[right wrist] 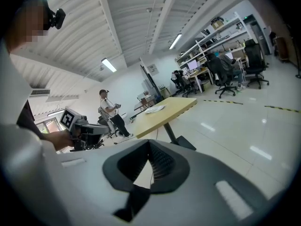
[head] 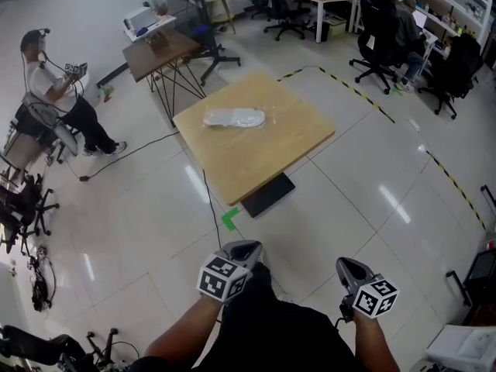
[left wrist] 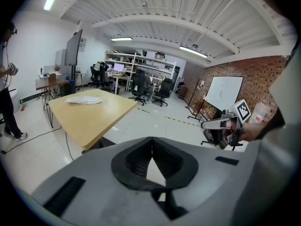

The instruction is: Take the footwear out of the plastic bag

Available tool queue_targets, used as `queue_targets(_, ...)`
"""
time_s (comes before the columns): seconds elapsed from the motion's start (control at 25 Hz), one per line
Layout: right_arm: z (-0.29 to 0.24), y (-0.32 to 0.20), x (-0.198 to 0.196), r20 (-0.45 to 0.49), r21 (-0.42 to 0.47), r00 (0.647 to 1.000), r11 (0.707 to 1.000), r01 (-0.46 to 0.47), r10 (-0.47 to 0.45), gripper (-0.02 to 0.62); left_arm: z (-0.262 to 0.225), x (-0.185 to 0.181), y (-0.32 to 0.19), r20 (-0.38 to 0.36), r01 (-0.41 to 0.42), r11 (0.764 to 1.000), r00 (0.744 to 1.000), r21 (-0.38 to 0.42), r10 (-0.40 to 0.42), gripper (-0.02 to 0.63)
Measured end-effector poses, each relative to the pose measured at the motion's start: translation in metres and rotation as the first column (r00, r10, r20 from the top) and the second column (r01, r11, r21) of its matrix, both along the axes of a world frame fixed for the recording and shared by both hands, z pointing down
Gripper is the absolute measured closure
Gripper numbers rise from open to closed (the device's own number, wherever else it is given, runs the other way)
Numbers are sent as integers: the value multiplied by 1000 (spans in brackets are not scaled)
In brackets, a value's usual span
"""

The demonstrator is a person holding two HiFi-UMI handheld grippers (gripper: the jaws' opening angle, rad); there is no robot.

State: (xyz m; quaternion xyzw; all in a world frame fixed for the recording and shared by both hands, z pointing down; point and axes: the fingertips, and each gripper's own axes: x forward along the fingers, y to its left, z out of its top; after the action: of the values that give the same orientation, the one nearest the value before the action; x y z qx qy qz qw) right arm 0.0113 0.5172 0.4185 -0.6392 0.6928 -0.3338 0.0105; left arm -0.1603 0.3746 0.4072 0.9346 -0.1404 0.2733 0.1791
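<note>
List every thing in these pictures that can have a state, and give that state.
plastic bag: lying flat on the table, untouched; open or sealed cannot be told.
footwear: inside the bag.
left gripper: jaws shut, empty, well short of the table.
right gripper: jaws shut, empty, well short of the table.

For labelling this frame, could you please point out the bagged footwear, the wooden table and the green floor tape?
bagged footwear [head: 234,118]: head view, the bag's middle.
wooden table [head: 260,160]: head view, bare near tabletop.
green floor tape [head: 231,218]: head view, its middle.
</note>
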Motion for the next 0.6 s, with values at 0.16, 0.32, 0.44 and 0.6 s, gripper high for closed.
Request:
queue_targets(0.16, 4, -26, 12, -18, -48, 1000, 999, 15, -16, 592, 11, 11, -27, -1, -4, 1000, 1000, -27, 4, 598)
queue_targets(0.32, 6, -95, 10, -36, -82, 996, 994, 74, -77, 592, 17, 12, -85, -2, 12, 999, 1000, -31, -12, 598)
queue_targets(0.44, 5, -159, 3, -58, -117, 988, 983, 138, -146, 592, 23, 7, -140, -13, 57, 997, 998, -47, -57, 598)
queue_targets(0.6, 1, -244, -4, -113, -167, 969, 965, 201, -221, 592, 20, 4, -209, -37, 84, 995, 996, -48, -85, 598)
